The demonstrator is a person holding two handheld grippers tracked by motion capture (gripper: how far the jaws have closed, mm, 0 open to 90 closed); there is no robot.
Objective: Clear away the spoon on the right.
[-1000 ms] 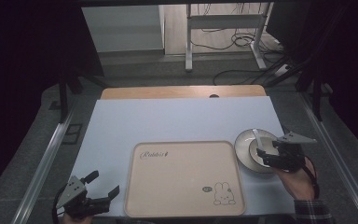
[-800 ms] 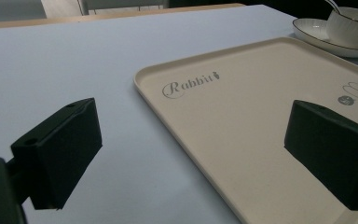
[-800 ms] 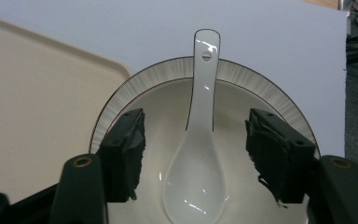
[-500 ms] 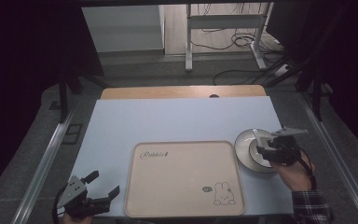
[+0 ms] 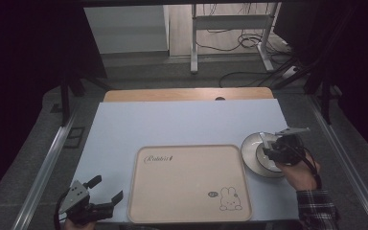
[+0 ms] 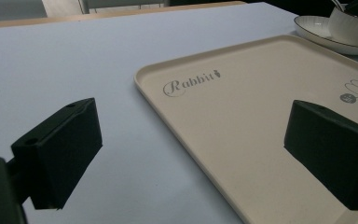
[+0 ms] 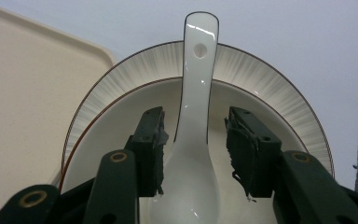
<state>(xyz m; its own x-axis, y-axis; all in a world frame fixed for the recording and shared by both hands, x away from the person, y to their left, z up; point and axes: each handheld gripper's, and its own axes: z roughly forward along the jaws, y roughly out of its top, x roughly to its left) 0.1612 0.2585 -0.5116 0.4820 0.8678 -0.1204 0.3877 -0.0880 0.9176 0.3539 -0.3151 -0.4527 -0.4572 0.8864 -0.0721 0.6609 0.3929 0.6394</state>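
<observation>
A white spoon lies in a bowl that sits on a ribbed plate, the stack standing on the blue bench just off the 3 o'clock edge of the cream tray. In the right gripper view the spoon's handle points to 12 o'clock, resting on the bowl's rim and reaching out over the plate, while its scoop lies low in the bowl.

The right gripper hangs directly over the bowl, its fingers spread apart on either side of the spoon, at 9 and 3 o'clock of the handle, not yet touching it. The straddle looks deliberate: lined up across the narrow handle, the fingers need only close to pinch it. From the high view the right gripper sits on the near side of the stack, held by a hand in a plaid sleeve.

The left gripper rests at the bench's 7 o'clock corner, fingers wide open and empty, pointing along the tray's near edge. It appears parked clear of the work. The tray, printed with a rabbit and the word "Rabbit", lies bare, seemingly a landing place for the tableware.
</observation>
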